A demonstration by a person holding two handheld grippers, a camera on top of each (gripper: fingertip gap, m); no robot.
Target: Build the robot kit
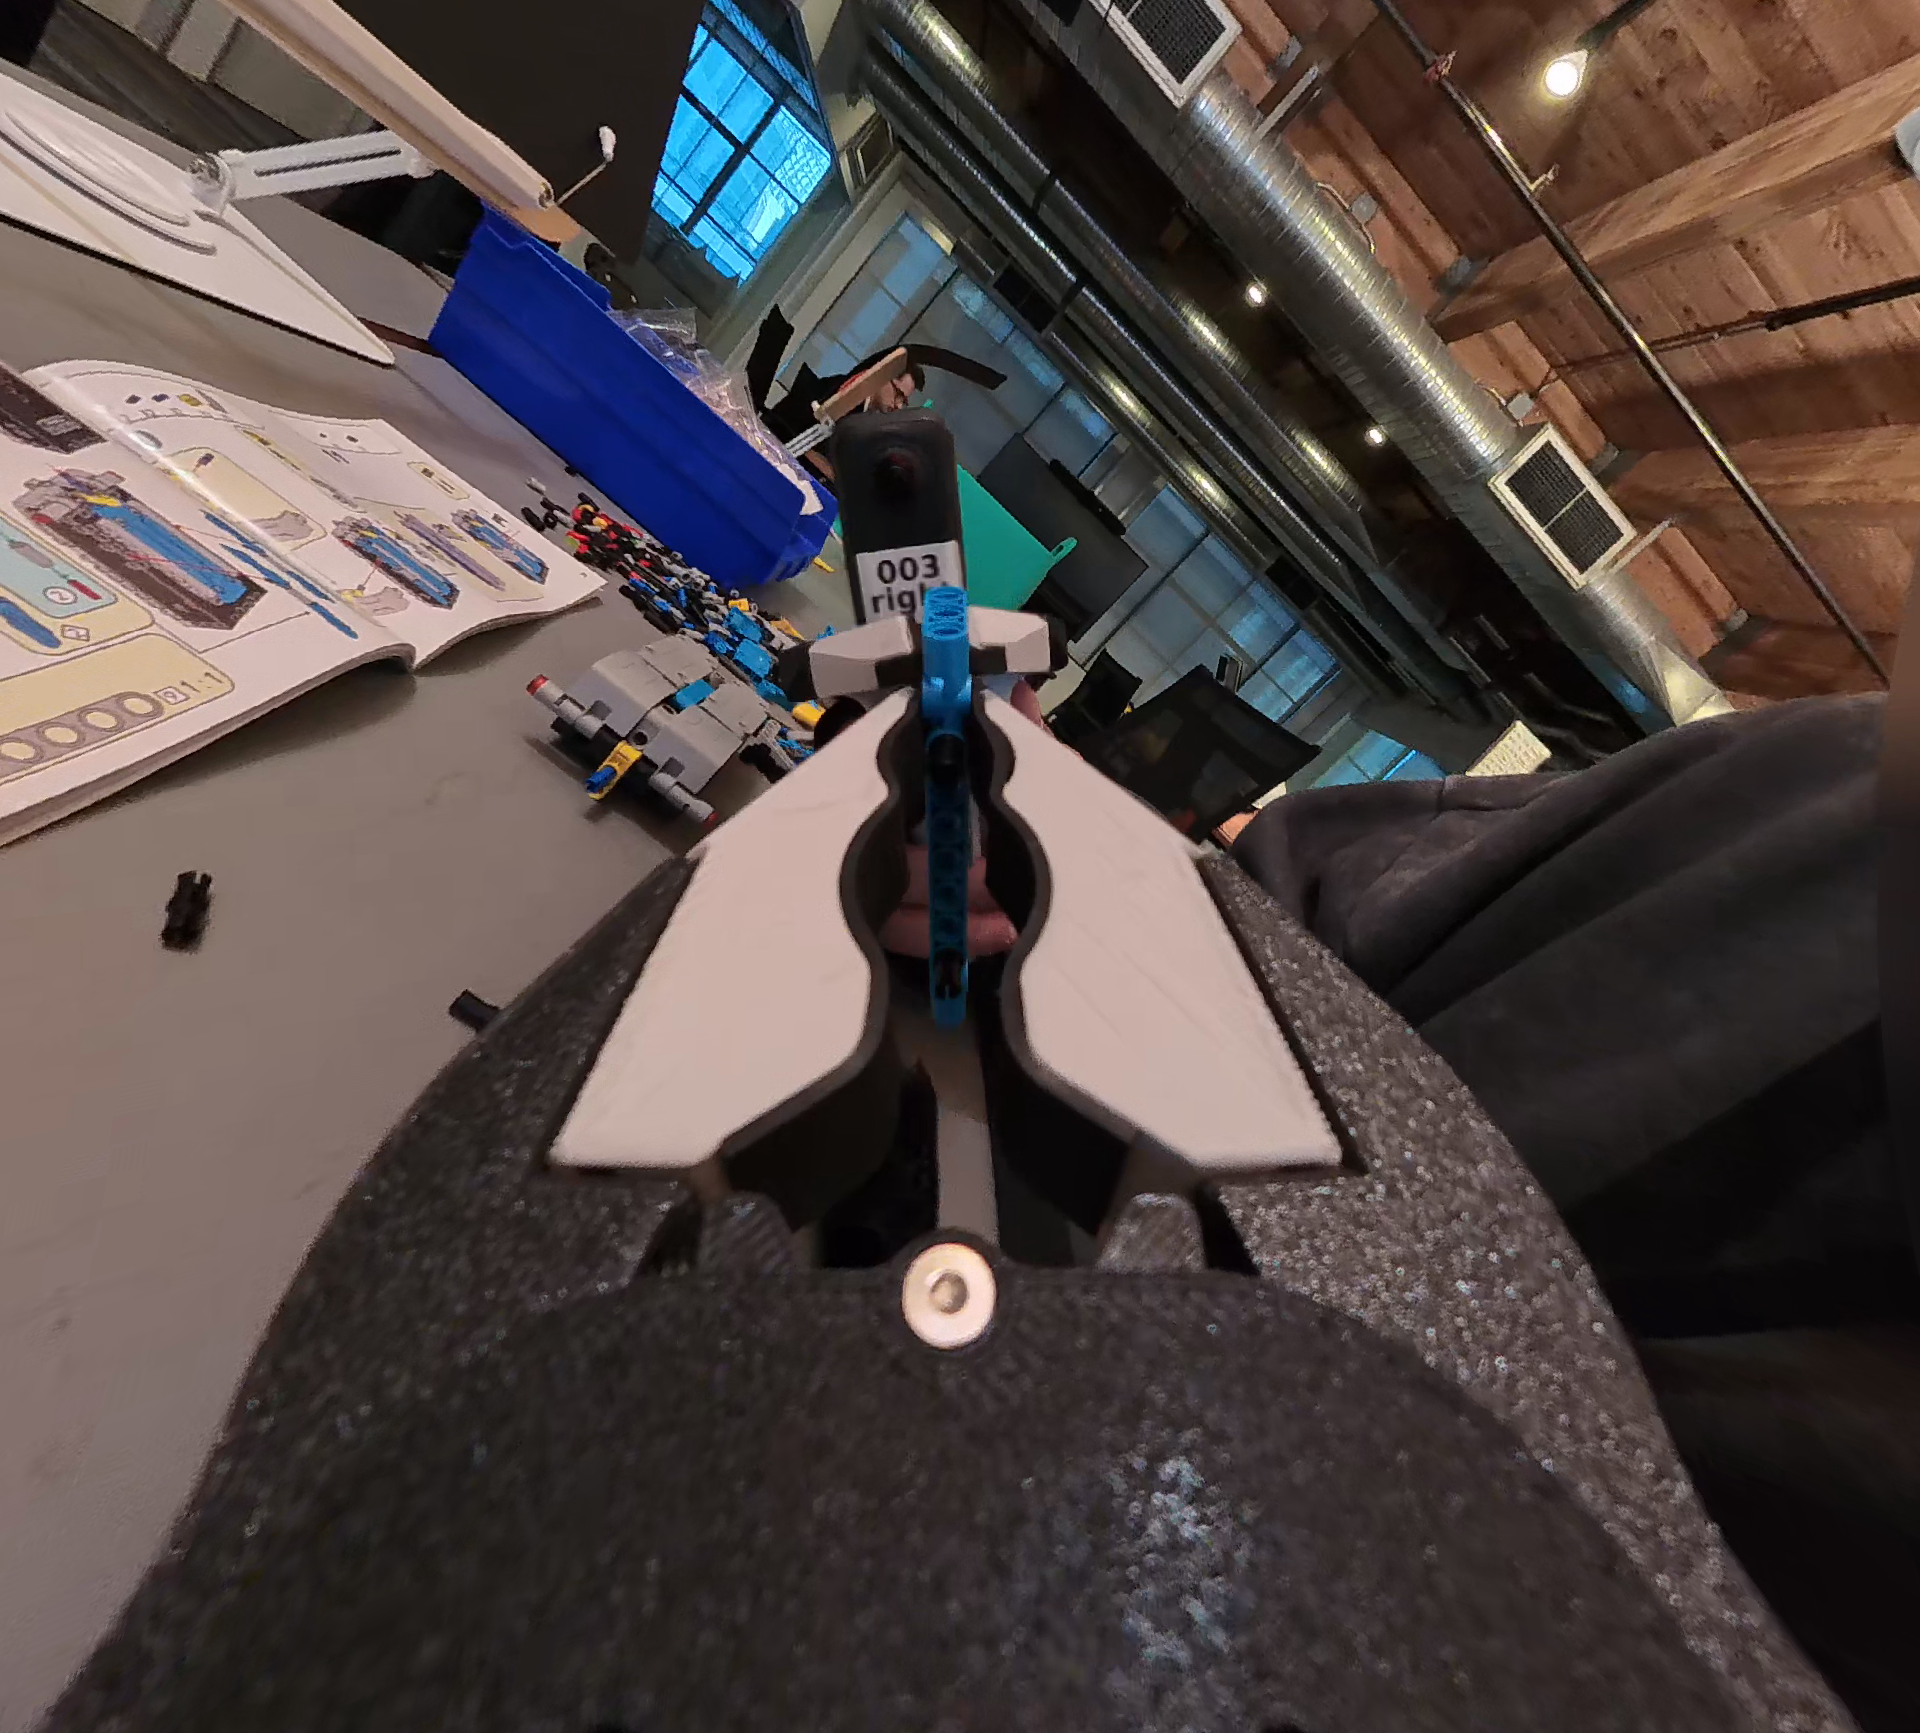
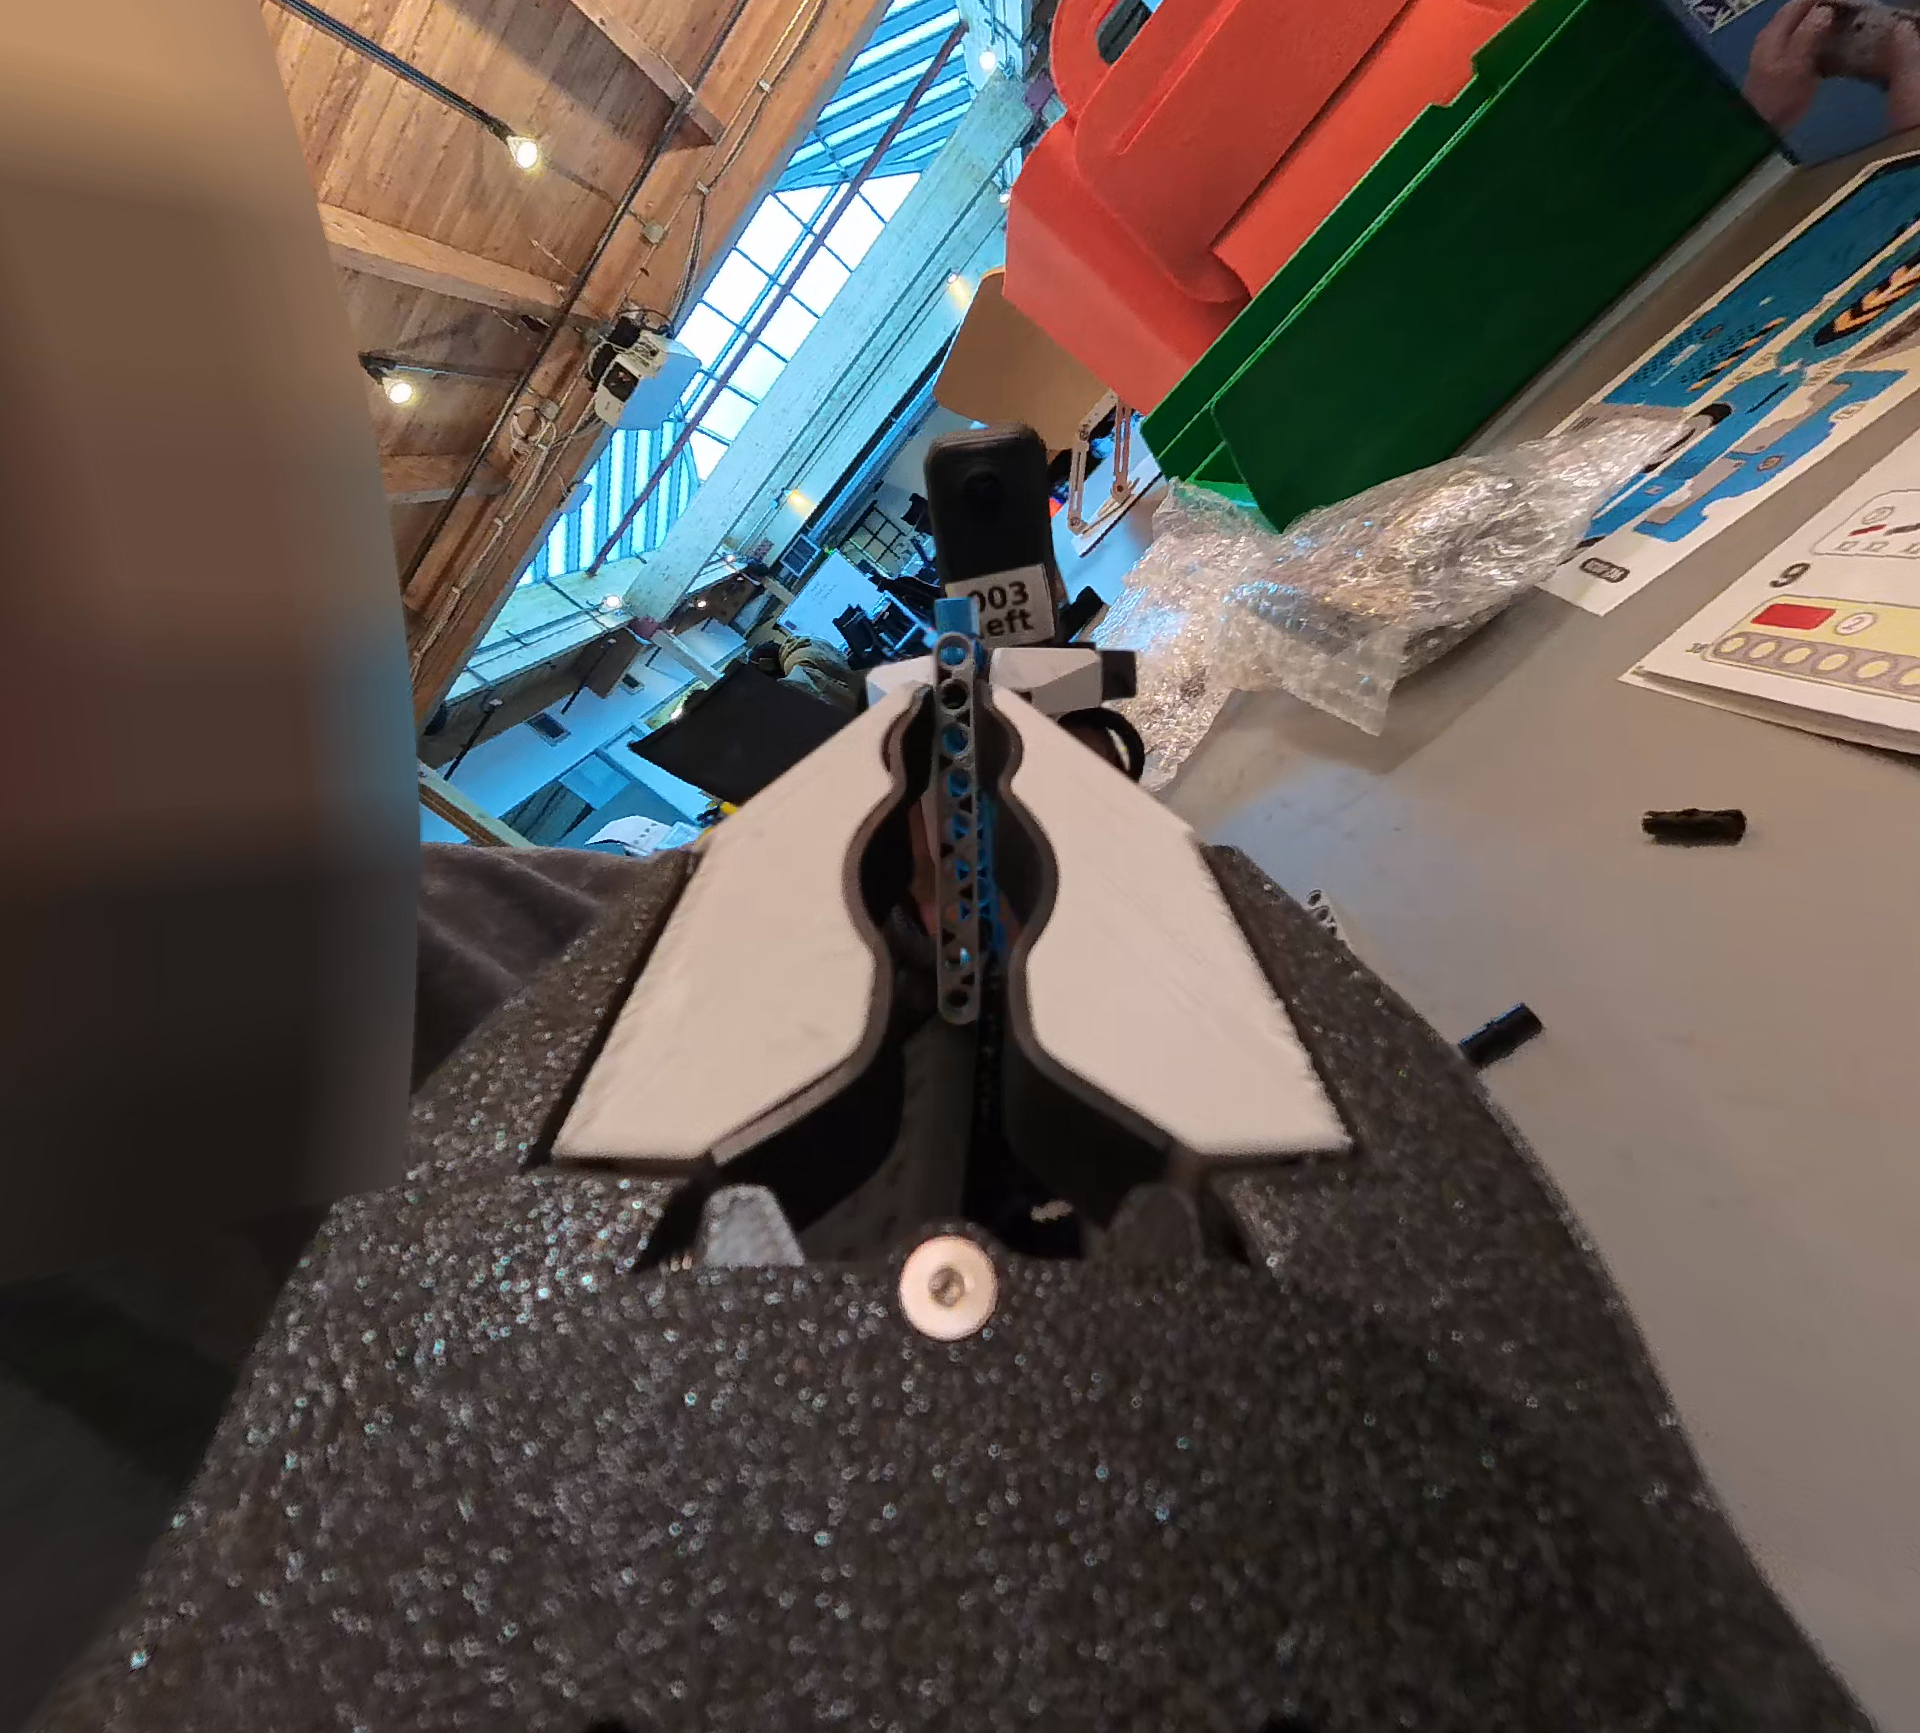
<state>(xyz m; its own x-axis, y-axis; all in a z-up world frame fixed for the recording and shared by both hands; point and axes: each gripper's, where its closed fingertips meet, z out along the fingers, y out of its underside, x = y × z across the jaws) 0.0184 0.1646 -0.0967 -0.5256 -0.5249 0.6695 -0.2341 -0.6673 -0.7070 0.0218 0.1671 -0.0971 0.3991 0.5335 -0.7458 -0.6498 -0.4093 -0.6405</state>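
Note:
My left gripper point(image 1: 948, 709) is shut on a blue perforated beam point(image 1: 948, 810) with black pins, held upright above the grey table point(image 1: 260, 1008). My right gripper point(image 2: 958, 698) is shut on a grey perforated beam point(image 2: 961, 862) that lies flat against a blue beam point(image 2: 982, 852) behind it. The two grippers face each other tip to tip. The right gripper point(image 1: 930, 649) shows just beyond the beam's far end in the left wrist view. The left gripper point(image 2: 1039, 670) shows the same way in the right wrist view. A hand shows behind each set of fingers.
An open instruction booklet point(image 1: 260, 561), a blue bin point(image 1: 623, 426), a pile of small parts point(image 1: 675, 582), a grey part-built model point(image 1: 655, 727) and a loose black pin point(image 1: 187, 907) lie left. Orange bins point(image 2: 1226, 156), a green bin point(image 2: 1455, 312), bubble wrap point(image 2: 1351, 582), a booklet point(image 2: 1818, 623) and black pins point(image 2: 1694, 824) lie right.

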